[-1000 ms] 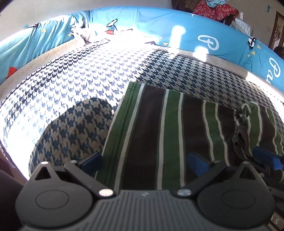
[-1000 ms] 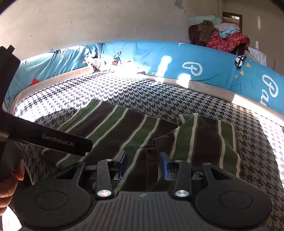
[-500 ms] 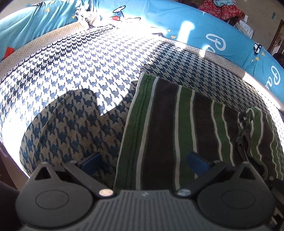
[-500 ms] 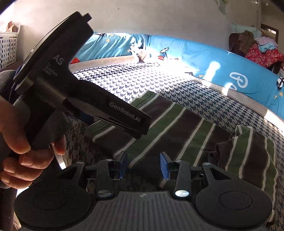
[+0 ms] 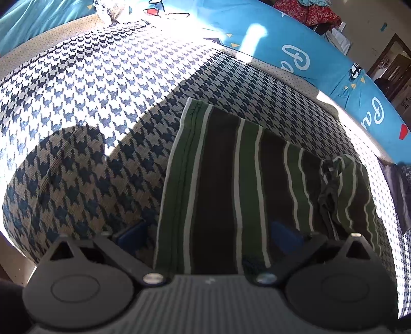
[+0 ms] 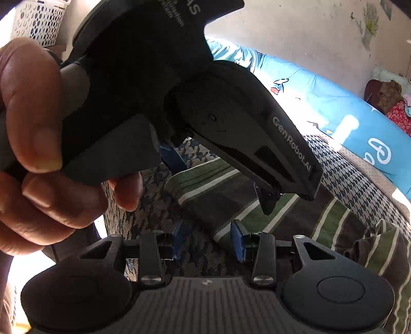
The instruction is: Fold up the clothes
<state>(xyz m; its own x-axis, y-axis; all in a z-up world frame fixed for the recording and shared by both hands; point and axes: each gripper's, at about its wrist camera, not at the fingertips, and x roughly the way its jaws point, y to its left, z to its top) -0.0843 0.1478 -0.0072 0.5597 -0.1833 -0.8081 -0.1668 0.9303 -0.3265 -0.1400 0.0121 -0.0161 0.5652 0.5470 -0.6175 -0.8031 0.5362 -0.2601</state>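
Garment: a green, brown and white striped garment [image 5: 226, 179] lies flat on the houndstooth bed cover [image 5: 90, 102], filling the centre and lower right of the left wrist frame; its right end is bunched into a rumpled heap [image 5: 341, 190].
Hemmed edge: runs from the upper centre down to the lower centre of the left wrist frame.
Left tongs [image 5: 208, 233]: spread wide, one blue pad on either side of the garment's near end, nothing pinched.
Right tongs [image 6: 208, 241]: parted with a narrower gap, low over the garment's edge at the lower centre of the right wrist frame, gripping nothing.
Hand [image 6: 38, 144]: at the left of the right wrist frame, wrapped round the black handle of the left tool.
Background: blue printed bedding [image 5: 295, 51] along the top; a white perforated basket [image 6: 38, 20] at the upper left of the right wrist frame.
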